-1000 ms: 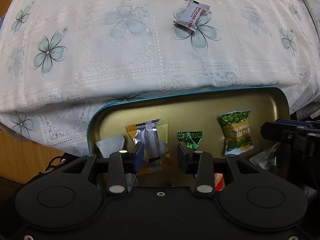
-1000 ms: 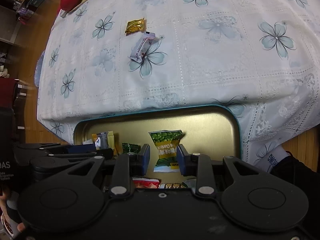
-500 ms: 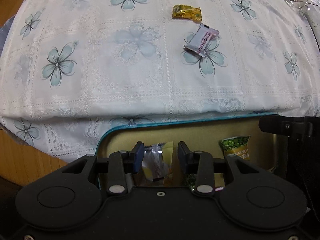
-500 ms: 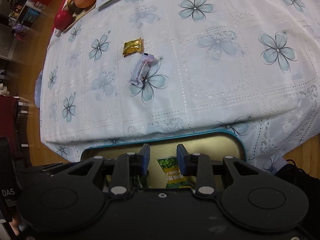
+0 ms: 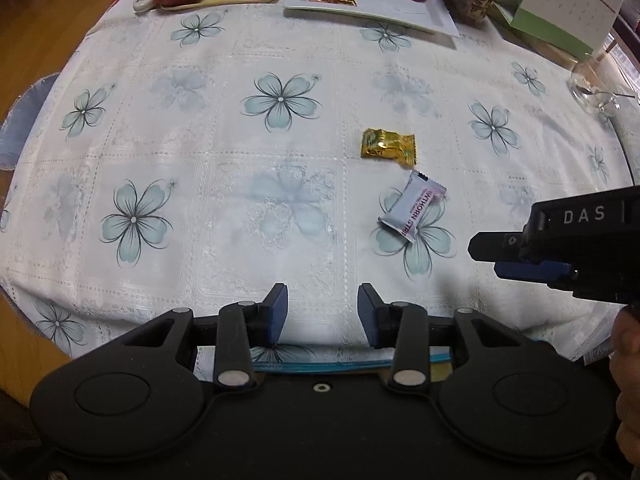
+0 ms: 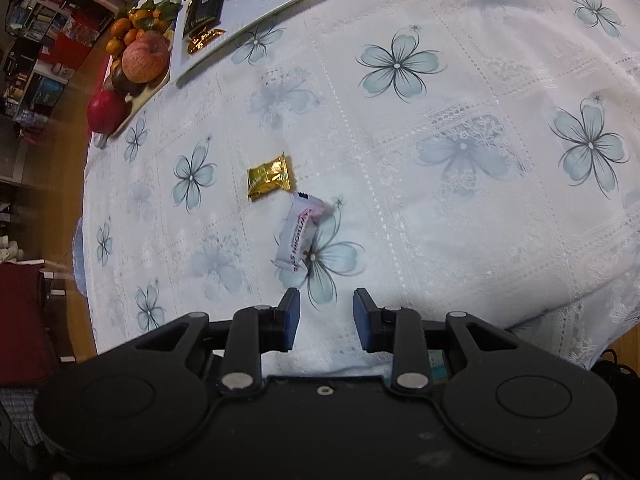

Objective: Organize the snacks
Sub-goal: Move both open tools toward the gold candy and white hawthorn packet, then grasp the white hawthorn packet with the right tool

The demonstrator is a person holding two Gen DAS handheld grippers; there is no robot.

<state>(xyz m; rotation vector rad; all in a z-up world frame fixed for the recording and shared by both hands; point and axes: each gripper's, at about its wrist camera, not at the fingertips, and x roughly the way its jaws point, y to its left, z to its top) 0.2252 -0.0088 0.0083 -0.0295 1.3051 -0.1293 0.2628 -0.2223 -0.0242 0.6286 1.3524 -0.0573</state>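
Both hands reach for loose snacks: the right gripper (image 6: pixel 326 312), jaws apart and empty, needs to advance onto the white packet (image 6: pixel 302 232) mid-frame; the left gripper (image 5: pixel 322 314), opening, holds nothing.

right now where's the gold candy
The gold candy lies on the flowered tablecloth, just beyond the white snack packet and not touching it. In the right wrist view it sits up-left of that packet, ahead of the jaws.

Both grippers, left (image 5: pixel 320 314) and right (image 6: pixel 326 318), are matte black with blue pads, silver pivot screws and white "DAS" lettering.
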